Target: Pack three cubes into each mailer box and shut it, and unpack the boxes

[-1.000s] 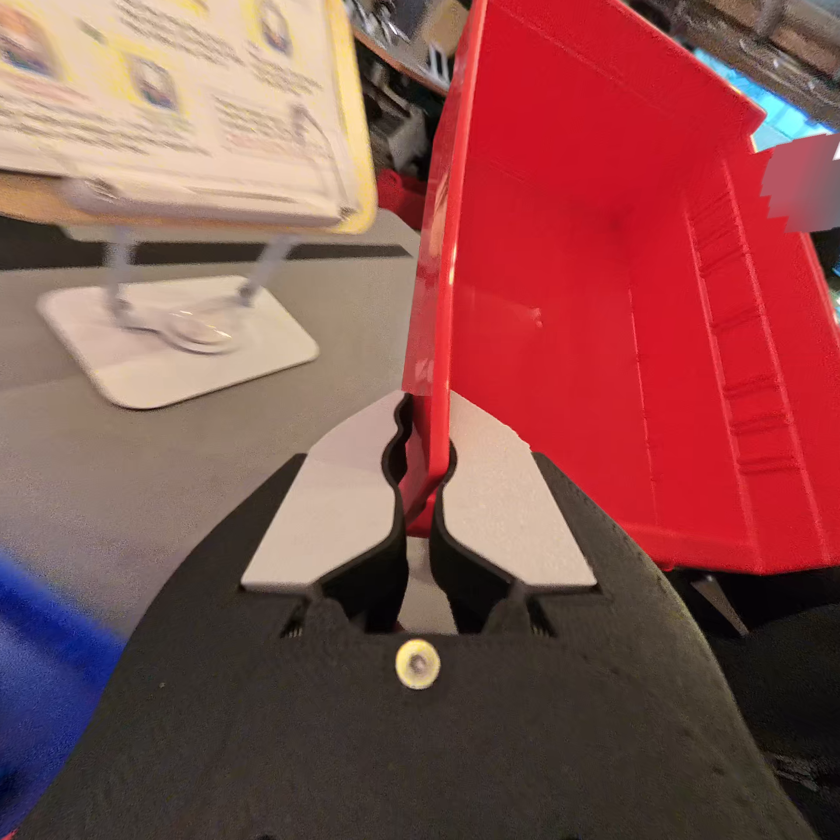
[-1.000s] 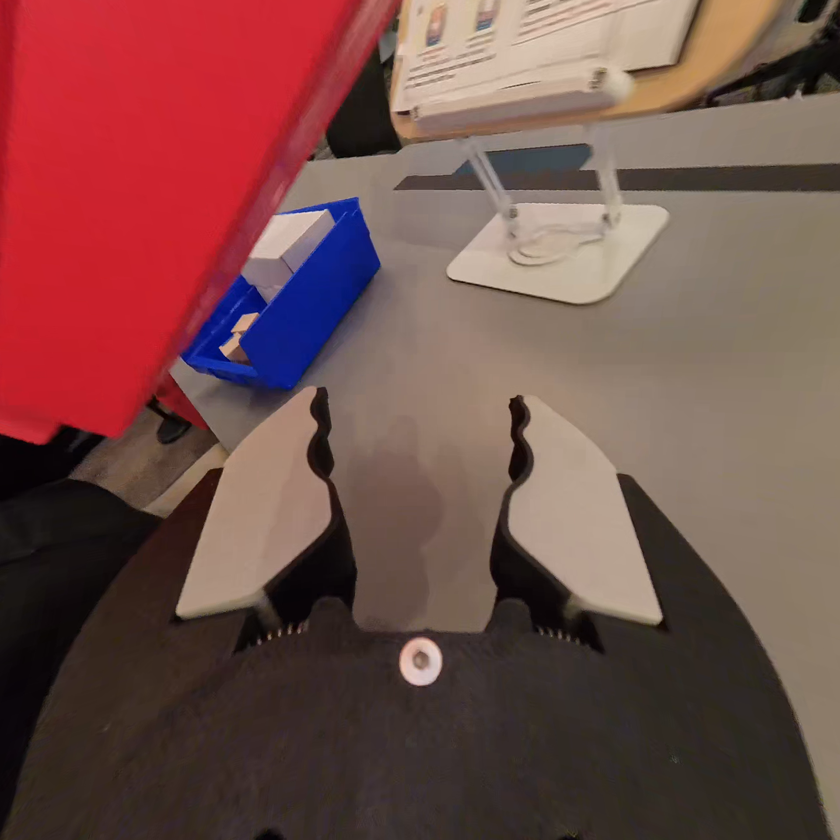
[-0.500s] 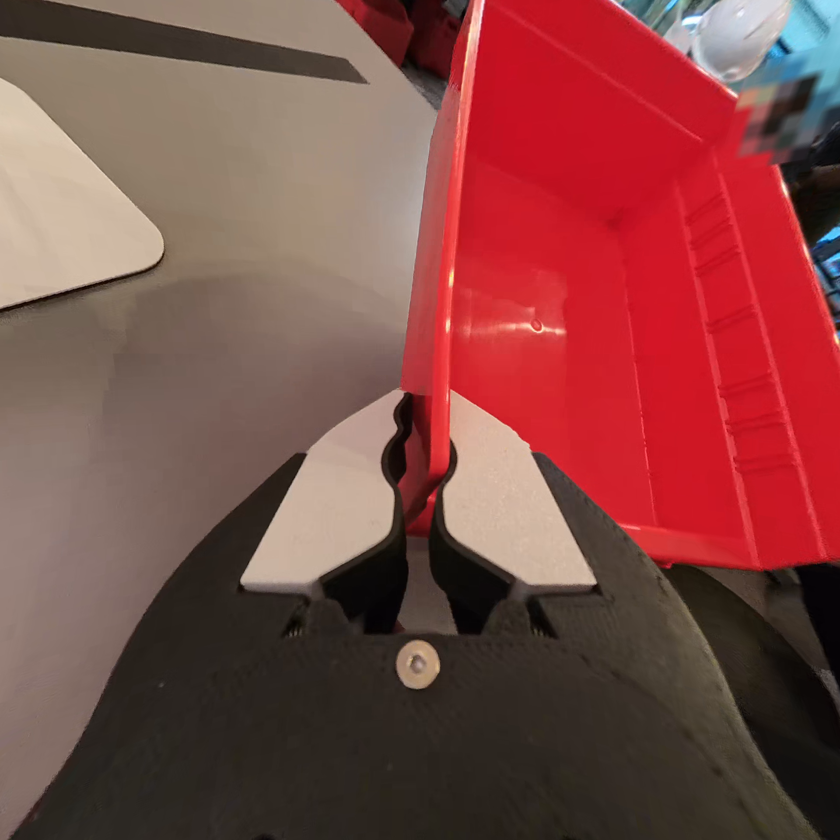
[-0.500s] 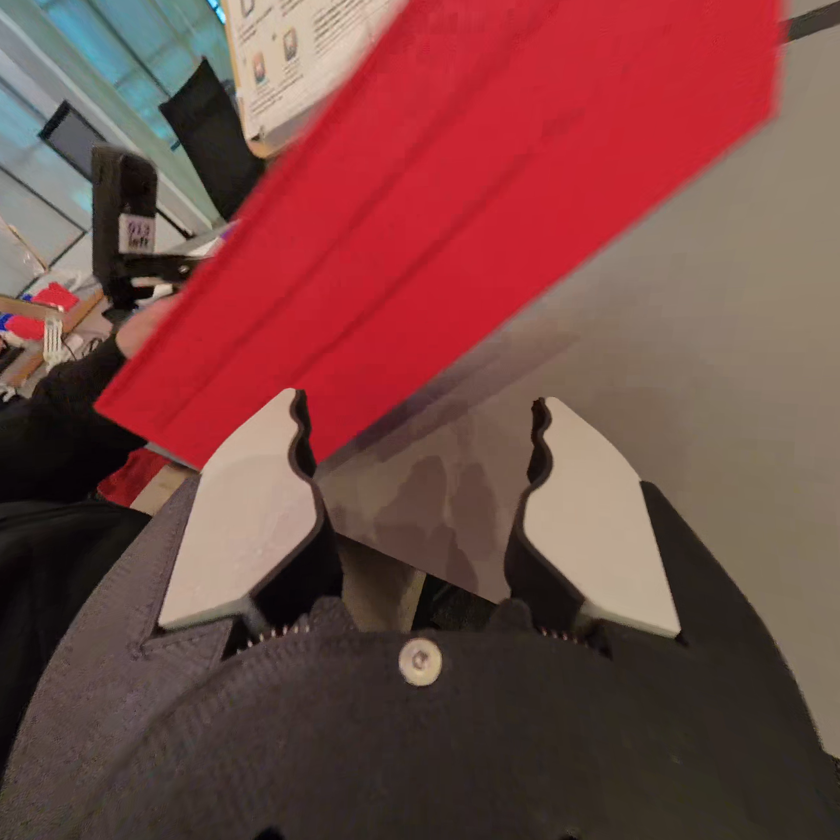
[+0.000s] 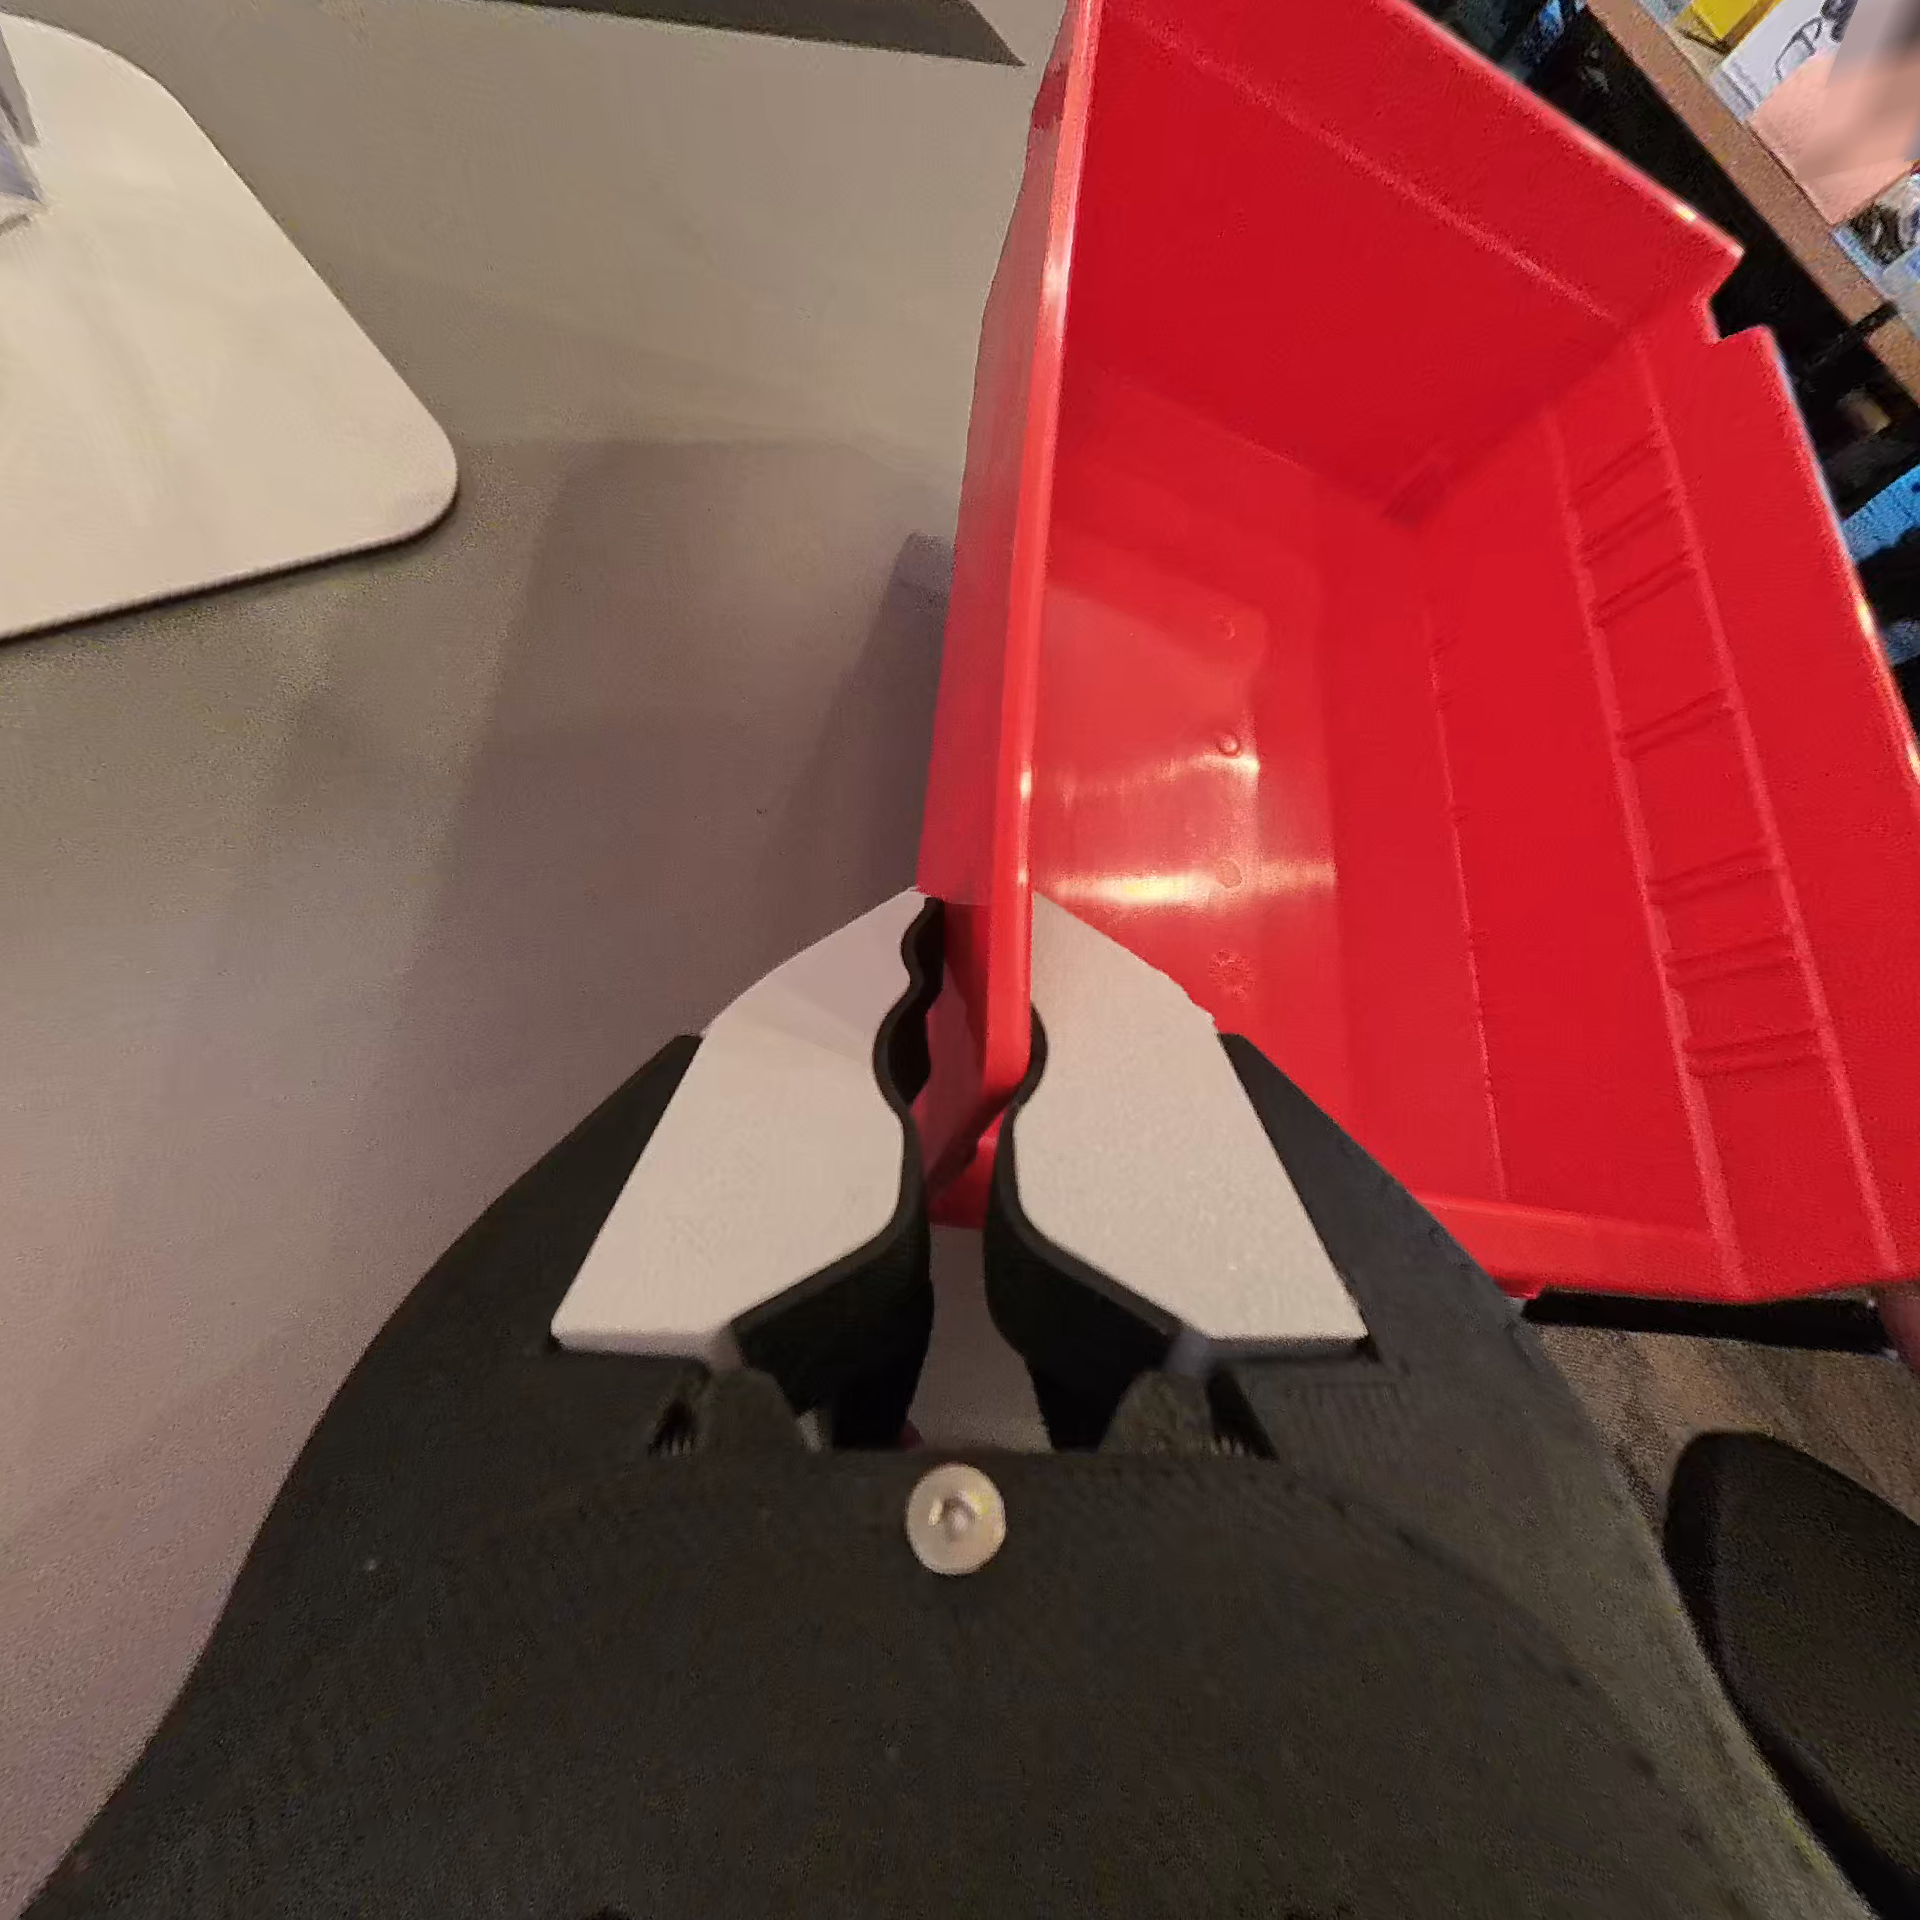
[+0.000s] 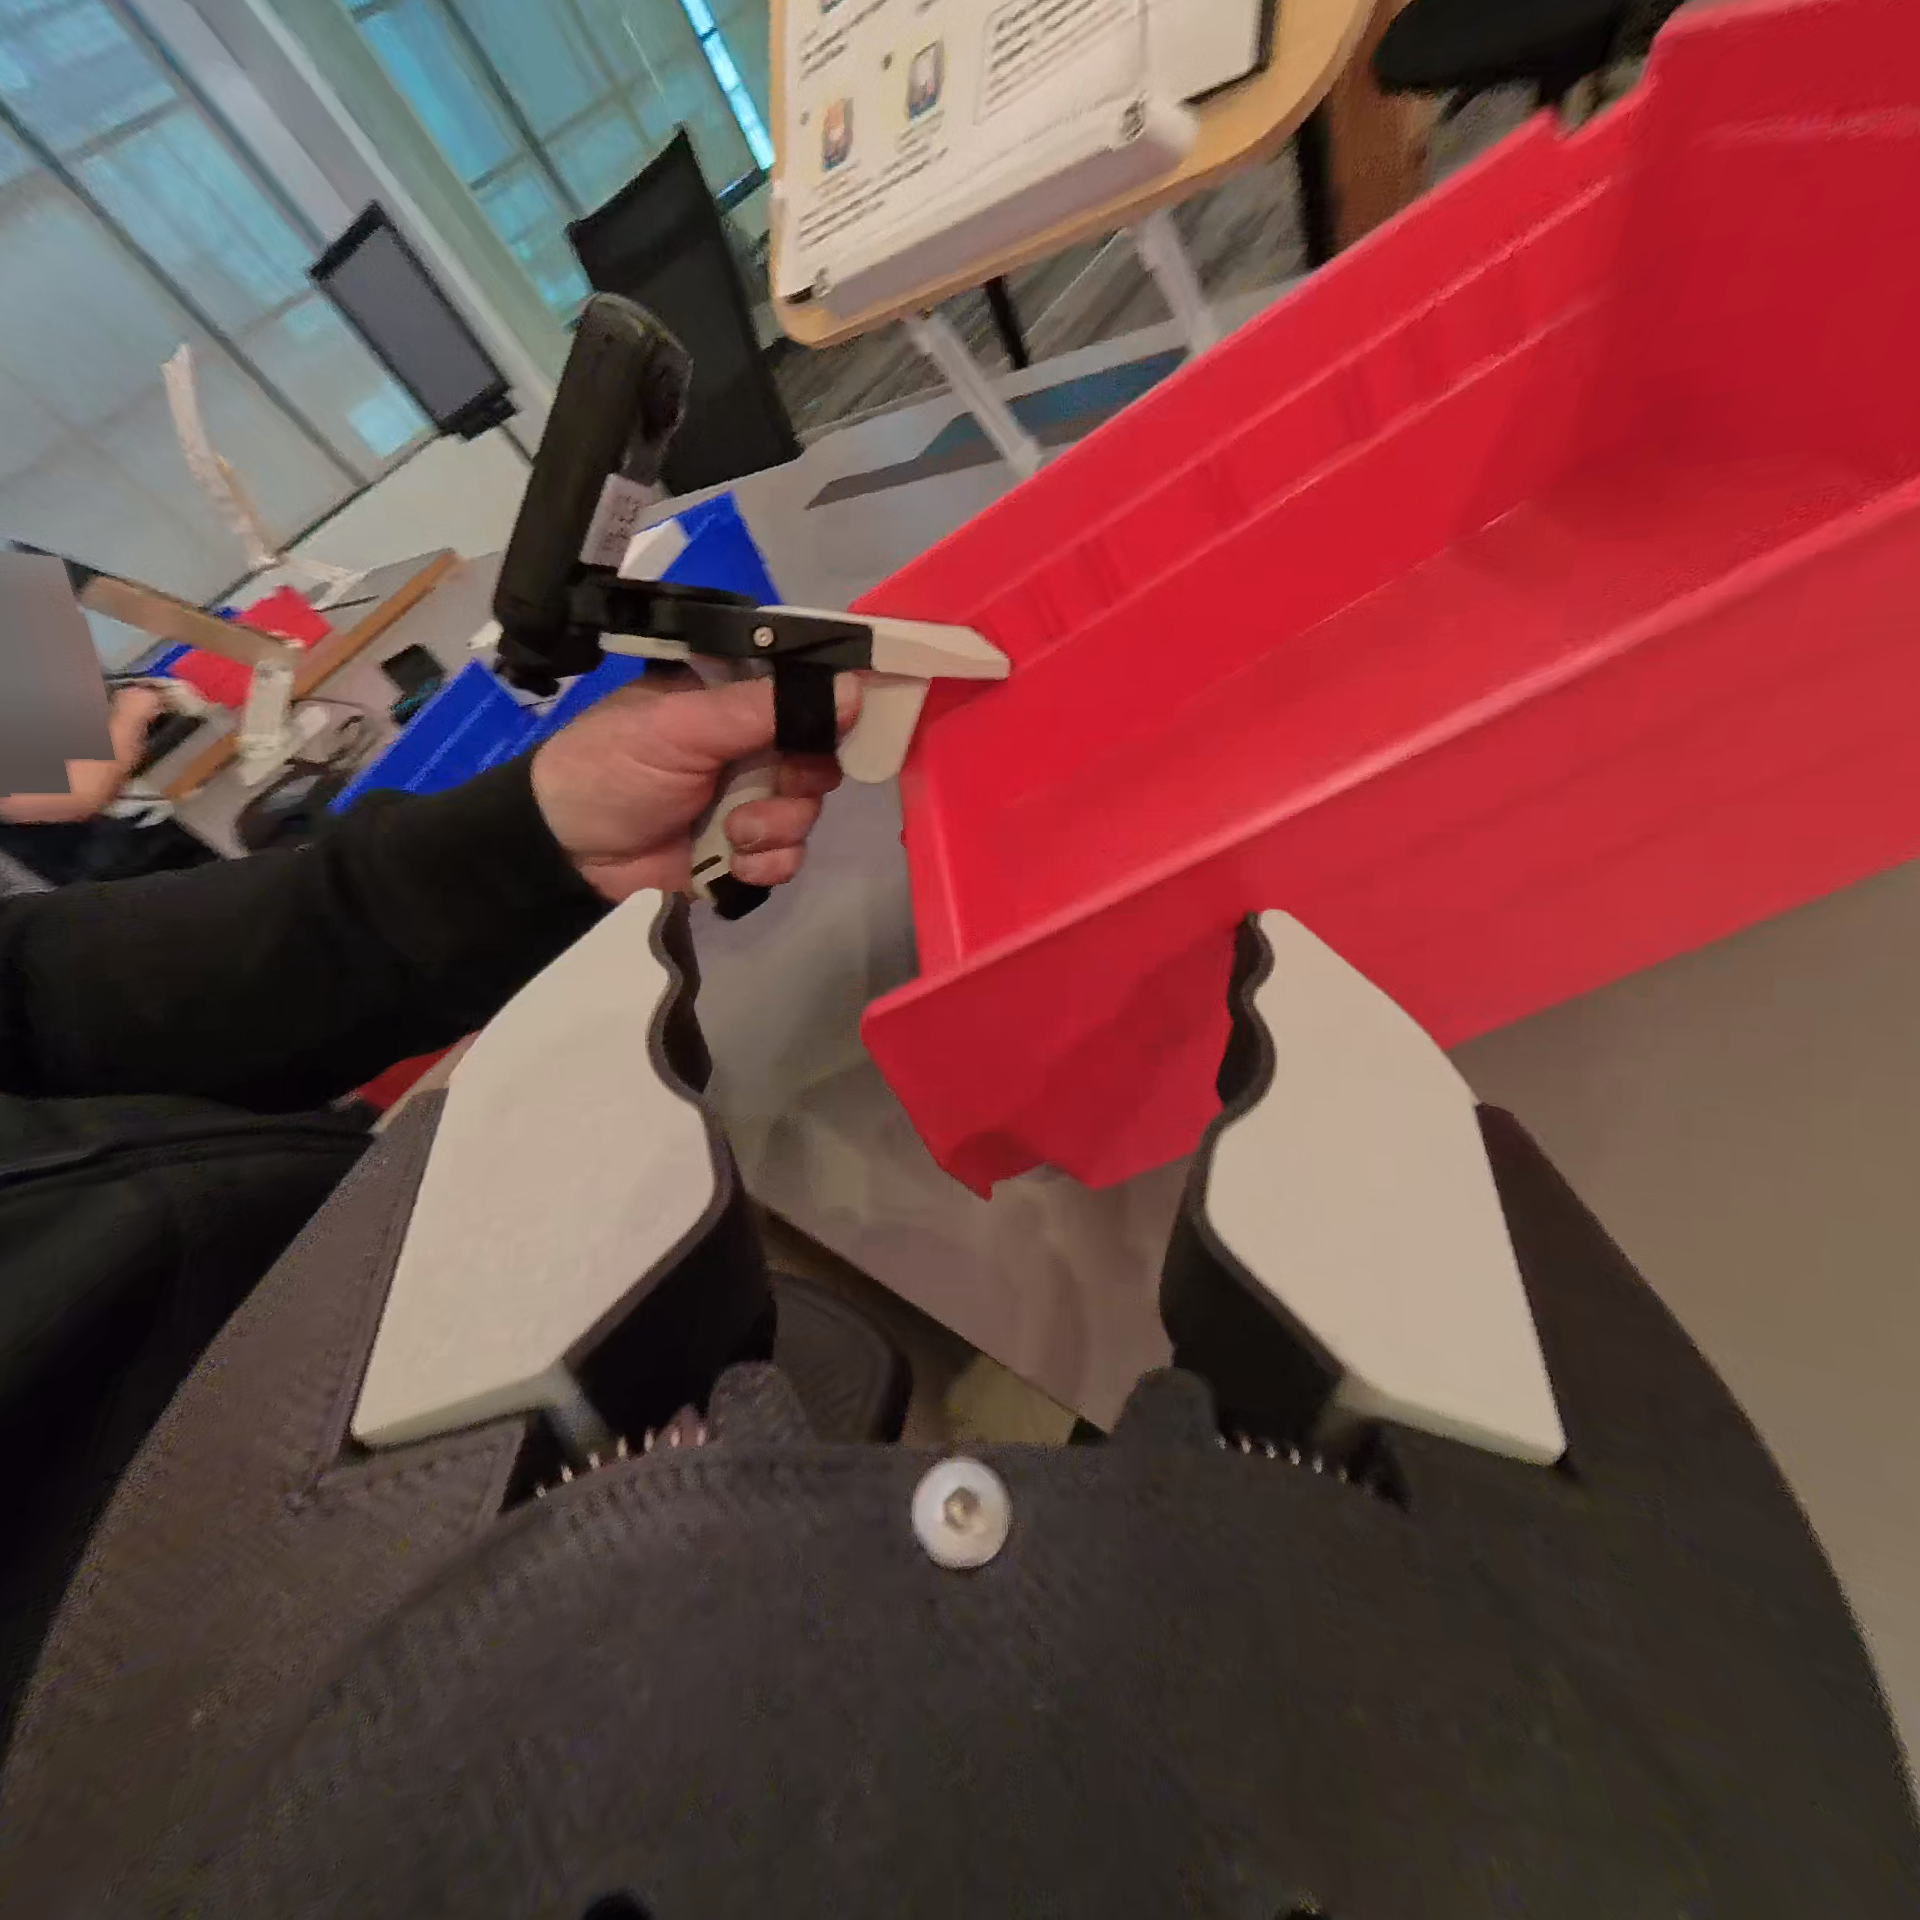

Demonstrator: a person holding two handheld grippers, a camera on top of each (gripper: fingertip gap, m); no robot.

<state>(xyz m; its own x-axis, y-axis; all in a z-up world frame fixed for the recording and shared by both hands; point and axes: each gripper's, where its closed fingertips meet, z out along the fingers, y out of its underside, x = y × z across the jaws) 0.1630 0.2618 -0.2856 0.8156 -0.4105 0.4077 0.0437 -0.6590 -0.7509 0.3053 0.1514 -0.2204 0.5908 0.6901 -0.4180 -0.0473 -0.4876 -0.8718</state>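
Note:
My left gripper (image 5: 977, 935) is shut on the side wall of an empty red plastic bin (image 5: 1403, 779) and holds it tilted over the grey table's near edge. In the right wrist view the same bin (image 6: 1455, 727) hangs tilted above the table, with the left gripper (image 6: 935, 686) clamped on its corner, held by a hand. My right gripper (image 6: 956, 956) is open and empty, just below the bin's near corner. No cubes or mailer boxes are clearly visible.
A white stand base (image 5: 156, 416) sits on the grey table (image 5: 520, 727) to the left. The stand's board (image 6: 1018, 135) rises behind the bin. A blue bin (image 6: 582, 665) stands on the table farther left. A black chair (image 5: 1808, 1621) is below. The left gripper's tips are roughly 20 centimeters from the right gripper's.
The left gripper has carried the red bin lower over the table, still gripping its wall. The right gripper has swung up, so the bin's open inside and the left gripper now show.

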